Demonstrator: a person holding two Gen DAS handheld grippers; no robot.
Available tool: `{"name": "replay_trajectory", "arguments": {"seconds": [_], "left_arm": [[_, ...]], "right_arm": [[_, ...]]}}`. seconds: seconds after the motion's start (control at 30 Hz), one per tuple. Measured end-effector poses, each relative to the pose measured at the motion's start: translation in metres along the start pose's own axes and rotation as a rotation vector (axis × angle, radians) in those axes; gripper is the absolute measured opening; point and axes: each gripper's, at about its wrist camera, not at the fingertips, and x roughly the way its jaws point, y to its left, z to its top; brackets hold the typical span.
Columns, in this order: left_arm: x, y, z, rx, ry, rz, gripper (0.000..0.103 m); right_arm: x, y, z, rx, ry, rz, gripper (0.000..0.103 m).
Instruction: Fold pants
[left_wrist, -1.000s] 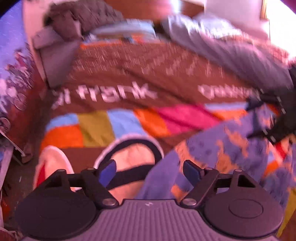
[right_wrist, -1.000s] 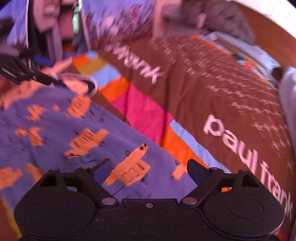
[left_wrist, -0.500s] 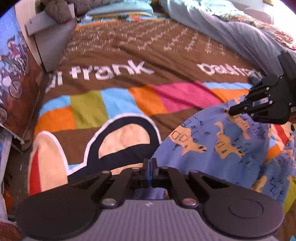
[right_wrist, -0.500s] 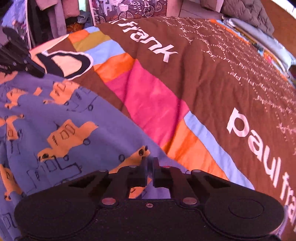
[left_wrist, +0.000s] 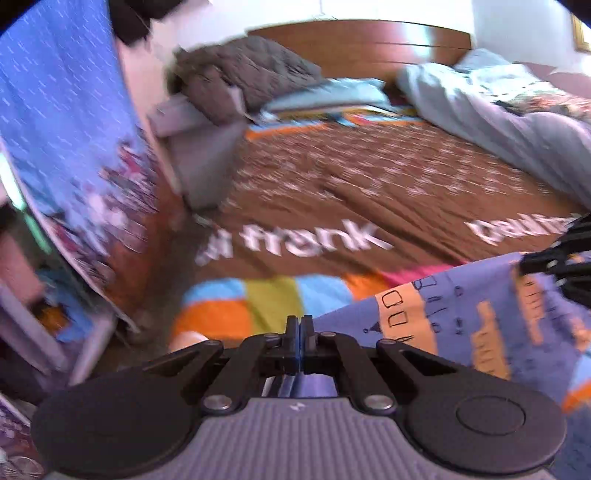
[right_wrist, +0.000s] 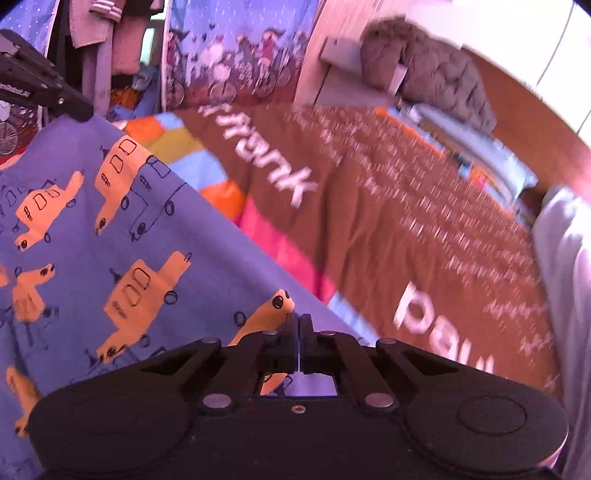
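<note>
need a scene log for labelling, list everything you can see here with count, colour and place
pants: one, purple-blue with orange cars, stretched between both grippers above the bedspread
bedspread: one, brown with white lettering and coloured blocks, covering the bed
grey blanket: one, dark grey, bunched at the head of the bed
light duvet: one, pale grey, along the far right side
headboard: one, reddish wood, behind the bed
left gripper: one, black, shut on the pants edge
right gripper: one, black, shut on the pants edge

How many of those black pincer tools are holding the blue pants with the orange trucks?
2. The left gripper pinches one end of the pants' top edge; the right gripper pinches the other end. Both are shut on the fabric.
</note>
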Motion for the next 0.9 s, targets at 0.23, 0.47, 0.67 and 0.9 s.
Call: {"name": "replay_trajectory", "arguments": {"seconds": [0.23,0.47,0.67,0.9], "left_arm": [[0.081,-0.007,0.001,-0.086,0.208,0.157,0.001],[0.016,0.022,-0.032,-0.191,0.108,0.121,0.082],[-0.063,0.024,-0.084,-0.108,0.140,0.086,0.087],[-0.090,-0.003,-0.088,0.004,0.124,0.075,0.092]], "right_arm": [[0.049,-0.006,0.023,0.114,0.010,-0.053,0.008],[0.001,-0.027,-0.025,0.212,0.013,-0.050,0.074],[-0.094,-0.024,-0.097,0.260,0.028,0.043,0.088],[-0.136,0.010,-0.129,0.240,0.059,0.034,0.088]]}}
